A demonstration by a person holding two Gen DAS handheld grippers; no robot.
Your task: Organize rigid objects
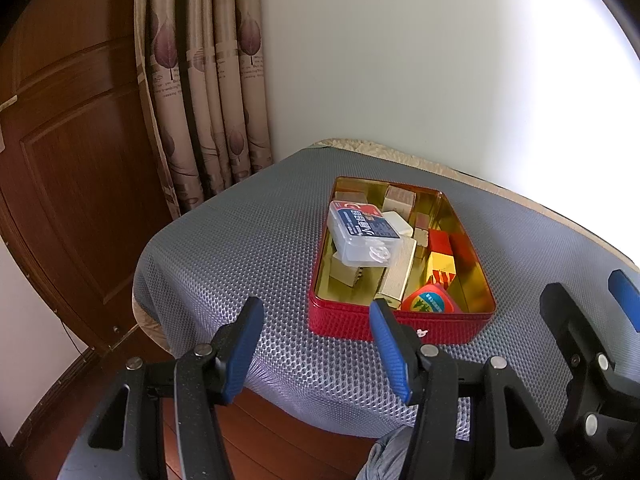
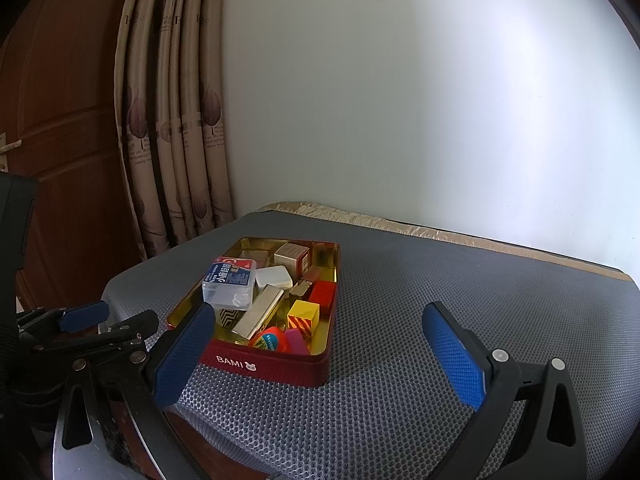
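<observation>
One red rectangular metal tin with a gold lining (image 1: 394, 326) (image 2: 276, 372) sits on the grey honeycomb-mesh mat (image 1: 248, 248) (image 2: 440, 320) near the mat's front edge, and every small rigid object in view lies inside it. Counted in it: one clear plastic case with a blue and red label (image 1: 362, 236) (image 2: 230, 282), lying on top of the pile; one white rounded plastic box (image 1: 398, 222) (image 2: 274, 276); one long ribbed silver-gold bar box (image 1: 396, 276) (image 2: 258, 316); one yellow carton with red stripes (image 1: 440, 268) (image 2: 303, 316); two red cartons (image 1: 440, 242) (image 2: 322, 292); one round red item with a blue label (image 1: 430, 302) (image 2: 270, 340); and several beige cardboard cubes at the far end (image 1: 400, 198) (image 2: 292, 256), their number unclear

The left gripper (image 1: 316, 350) (image 2: 100, 318) hangs off the mat's front edge with its blue pads spread wide, holding nothing. The right gripper (image 2: 320, 354) (image 1: 588, 304) is likewise spread apart and empty, above the mat, its left pad in front of the tin's near corner

The mat covers a table draped with a beige patterned cloth (image 1: 420, 158) (image 2: 400, 224). Behind stand a plain white wall (image 1: 400, 60) (image 2: 400, 100), a beige leaf-print curtain (image 1: 208, 100) (image 2: 172, 140) and a dark wooden door (image 1: 72, 140) (image 2: 60, 120)
</observation>
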